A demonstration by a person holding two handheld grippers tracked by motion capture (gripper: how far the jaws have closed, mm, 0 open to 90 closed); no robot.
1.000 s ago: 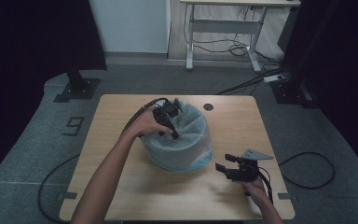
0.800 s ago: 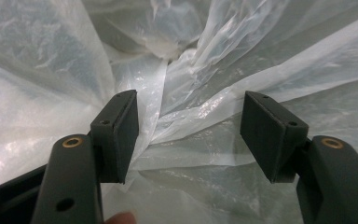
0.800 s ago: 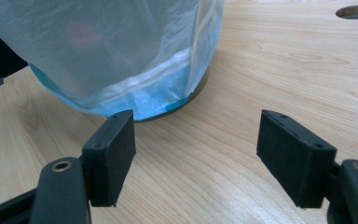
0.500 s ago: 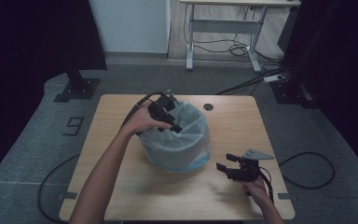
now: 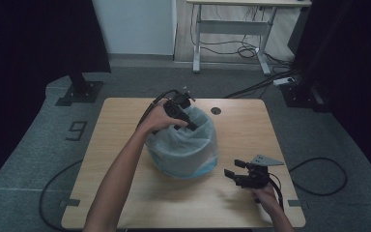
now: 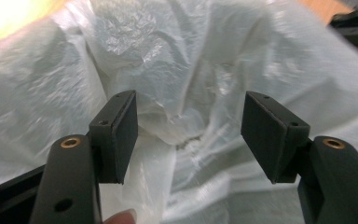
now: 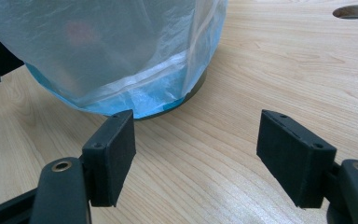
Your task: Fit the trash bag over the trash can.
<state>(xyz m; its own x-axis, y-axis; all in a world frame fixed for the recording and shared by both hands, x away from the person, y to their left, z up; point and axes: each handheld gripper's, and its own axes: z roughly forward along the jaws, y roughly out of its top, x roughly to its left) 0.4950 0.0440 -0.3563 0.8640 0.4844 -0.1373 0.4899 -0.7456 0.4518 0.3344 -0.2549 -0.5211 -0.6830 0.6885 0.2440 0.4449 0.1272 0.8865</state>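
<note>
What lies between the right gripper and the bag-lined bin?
Bare wooden table, as the right gripper view shows: the right gripper stands open and apart from the bag-lined bin, nothing in between.

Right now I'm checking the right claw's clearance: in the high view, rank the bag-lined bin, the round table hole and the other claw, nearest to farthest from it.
1. Bag-lined bin: just left of the right claw, at table centre.
2. Round table hole: beyond it, near the far edge.
3. Left claw: over the bin's far rim; close to the hole's rank, so hard to call.
</note>
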